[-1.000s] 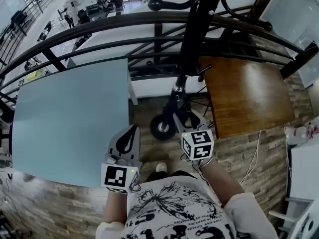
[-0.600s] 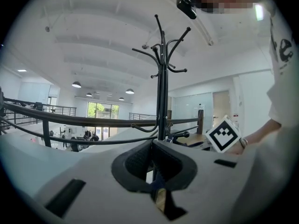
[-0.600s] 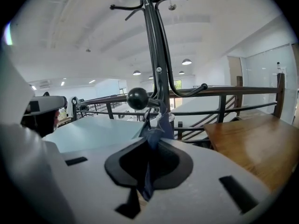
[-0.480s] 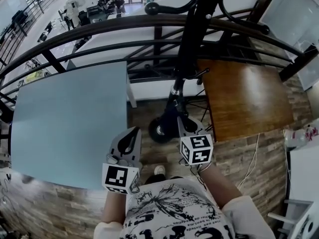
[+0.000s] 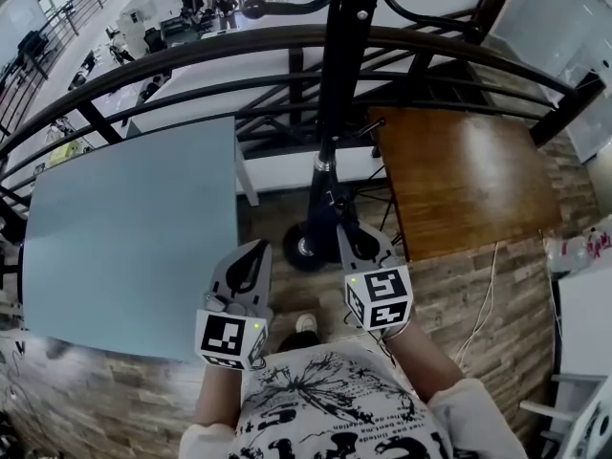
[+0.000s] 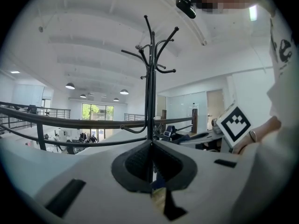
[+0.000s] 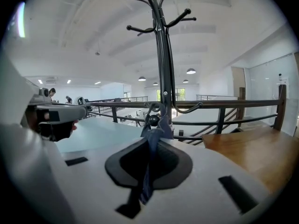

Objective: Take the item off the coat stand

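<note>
The black coat stand point(image 5: 335, 113) rises just beyond the railing, and its hooks spread overhead in both gripper views point(image 6: 152, 78) point(image 7: 161, 55). A blue strap point(image 7: 157, 125) hangs from a low ball-tipped hook point(image 7: 150, 120) on the pole. It runs down between the jaws of my right gripper point(image 7: 152, 143), which is shut on it. In the head view the right gripper point(image 5: 344, 229) sits against the lower pole. My left gripper point(image 5: 256, 251) point(image 6: 150, 146) is held to the left of the pole, shut and with nothing in it.
A curved black railing point(image 5: 191, 51) runs across in front of the stand. There is a pale blue table point(image 5: 124, 228) at the left and a brown wooden table point(image 5: 469, 180) at the right. A black wheel-shaped part point(image 5: 301, 247) lies on the brick-patterned floor at the pole's foot.
The right gripper's jaws have closed on the blue strap at the pole. The head view has drifted, so the stand now appears further left. The left gripper has barely moved.
</note>
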Demonstrator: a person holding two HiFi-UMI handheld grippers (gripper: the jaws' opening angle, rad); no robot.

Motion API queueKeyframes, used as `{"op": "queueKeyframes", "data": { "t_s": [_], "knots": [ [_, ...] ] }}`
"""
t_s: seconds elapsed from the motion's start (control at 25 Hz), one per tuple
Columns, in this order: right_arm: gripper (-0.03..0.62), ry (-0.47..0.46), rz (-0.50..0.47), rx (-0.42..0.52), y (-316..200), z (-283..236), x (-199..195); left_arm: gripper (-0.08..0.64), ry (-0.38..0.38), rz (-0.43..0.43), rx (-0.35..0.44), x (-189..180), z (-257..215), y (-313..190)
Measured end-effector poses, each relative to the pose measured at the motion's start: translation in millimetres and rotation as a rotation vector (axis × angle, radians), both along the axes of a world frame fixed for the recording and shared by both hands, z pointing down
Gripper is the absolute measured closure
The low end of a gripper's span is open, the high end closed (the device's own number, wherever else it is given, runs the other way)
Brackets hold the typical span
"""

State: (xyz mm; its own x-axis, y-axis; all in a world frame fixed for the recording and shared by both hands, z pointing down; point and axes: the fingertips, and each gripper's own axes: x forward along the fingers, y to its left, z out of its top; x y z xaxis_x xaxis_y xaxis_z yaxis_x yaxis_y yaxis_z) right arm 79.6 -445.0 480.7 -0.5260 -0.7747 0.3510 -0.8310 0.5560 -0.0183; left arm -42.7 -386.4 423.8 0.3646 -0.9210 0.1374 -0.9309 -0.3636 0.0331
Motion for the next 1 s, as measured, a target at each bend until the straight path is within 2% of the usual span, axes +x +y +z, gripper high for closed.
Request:
{"op": "queueKeyframes", "data": {
  "t_s": [0.32,0.48,0.8,1.0],
  "knots": [
    [0.587,-0.007,-0.020,-0.001,47.9,-3.9,21.6,0.555,0.001,-0.009,0.027,14.4,-7.2,36.3],
    [0.587,-0.046,-0.019,-0.026,82.1,-11.9,40.1,0.555,0.014,-0.028,0.035,24.5,-18.0,66.2],
    [0.586,0.015,-0.021,0.020,142.1,-19.2,82.6,0.555,0.023,-0.048,0.063,42.2,-34.4,117.4],
    [0.587,-0.011,0.001,0.049,163.7,-29.9,102.9,0.555,0.016,-0.054,0.077,51.4,-42.3,141.5]
  ]
}}
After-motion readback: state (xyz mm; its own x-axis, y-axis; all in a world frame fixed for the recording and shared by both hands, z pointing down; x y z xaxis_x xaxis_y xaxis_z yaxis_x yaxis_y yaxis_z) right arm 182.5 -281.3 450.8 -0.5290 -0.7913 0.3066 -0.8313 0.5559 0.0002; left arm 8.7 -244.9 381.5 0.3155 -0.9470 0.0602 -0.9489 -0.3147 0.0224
